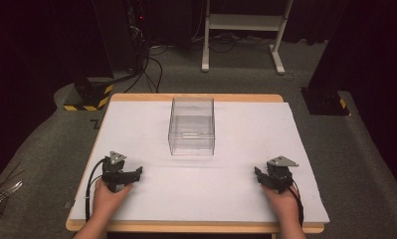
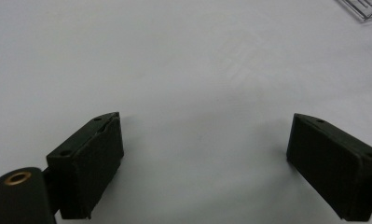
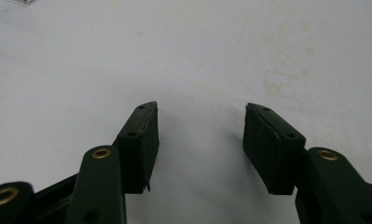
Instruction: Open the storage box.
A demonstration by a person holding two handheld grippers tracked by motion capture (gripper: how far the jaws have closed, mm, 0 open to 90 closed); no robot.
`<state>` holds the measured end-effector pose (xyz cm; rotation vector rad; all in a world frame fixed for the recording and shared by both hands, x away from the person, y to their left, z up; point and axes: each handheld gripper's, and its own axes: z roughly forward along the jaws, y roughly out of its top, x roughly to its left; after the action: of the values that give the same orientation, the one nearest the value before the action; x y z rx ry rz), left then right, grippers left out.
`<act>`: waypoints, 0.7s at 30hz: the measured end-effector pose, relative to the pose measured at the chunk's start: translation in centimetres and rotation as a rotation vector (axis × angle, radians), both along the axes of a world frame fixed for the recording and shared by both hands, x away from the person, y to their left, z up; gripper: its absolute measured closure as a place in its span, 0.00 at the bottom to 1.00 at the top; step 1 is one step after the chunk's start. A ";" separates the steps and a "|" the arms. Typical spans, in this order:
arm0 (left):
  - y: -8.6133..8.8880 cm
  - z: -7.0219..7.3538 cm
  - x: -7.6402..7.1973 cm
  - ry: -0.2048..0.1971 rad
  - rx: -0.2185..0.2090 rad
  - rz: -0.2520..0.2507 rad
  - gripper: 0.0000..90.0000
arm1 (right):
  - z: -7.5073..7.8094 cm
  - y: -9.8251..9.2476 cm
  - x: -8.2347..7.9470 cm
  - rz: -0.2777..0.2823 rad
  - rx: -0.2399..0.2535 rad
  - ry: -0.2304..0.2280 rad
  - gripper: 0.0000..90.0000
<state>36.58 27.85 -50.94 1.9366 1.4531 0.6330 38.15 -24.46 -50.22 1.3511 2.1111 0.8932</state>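
Both grippers parked on the white sheet (image 1: 236, 189).
Left gripper (image 1: 136, 173) and right gripper (image 1: 259, 175) gape, nothing held; clear box (image 1: 192, 127) sits beyond.

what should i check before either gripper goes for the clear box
1. Left gripper open, nothing between its fingers: ok.
2. Right gripper open and empty: ok.
3. Box upright on the white sheet: ok.
4. Box empty: looks so, cannot tell for sure through the clear walls.
5. Sheet between grippers and box free of clutter: ok.
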 end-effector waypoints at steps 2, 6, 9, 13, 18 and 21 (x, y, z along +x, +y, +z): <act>0.0 0.0 0.0 0.000 -0.001 0.000 0.12 | 0.0 0.0 0.0 -0.001 0.004 0.003 0.51; 0.0 0.0 0.0 0.001 -0.005 0.001 0.12 | 0.0 -0.1 0.0 -0.001 0.007 0.005 0.51; 0.0 0.0 0.0 -0.001 0.002 0.000 0.12 | 0.0 0.0 0.0 0.002 -0.004 -0.005 0.51; 0.0 0.0 0.0 -0.003 0.004 0.001 0.12 | 0.0 0.2 -0.2 0.002 -0.017 -0.015 0.50; -0.1 0.0 0.0 -0.003 0.007 0.000 0.12 | 0.0 0.0 -0.1 0.000 -0.007 -0.007 0.49; -0.1 0.0 0.0 -0.003 0.005 0.001 0.12 | 0.0 0.1 -0.1 -0.005 -0.005 -0.012 0.49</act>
<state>36.55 27.79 -50.96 1.9383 1.4519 0.6402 38.00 -24.41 -50.18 1.3449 2.0987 0.8909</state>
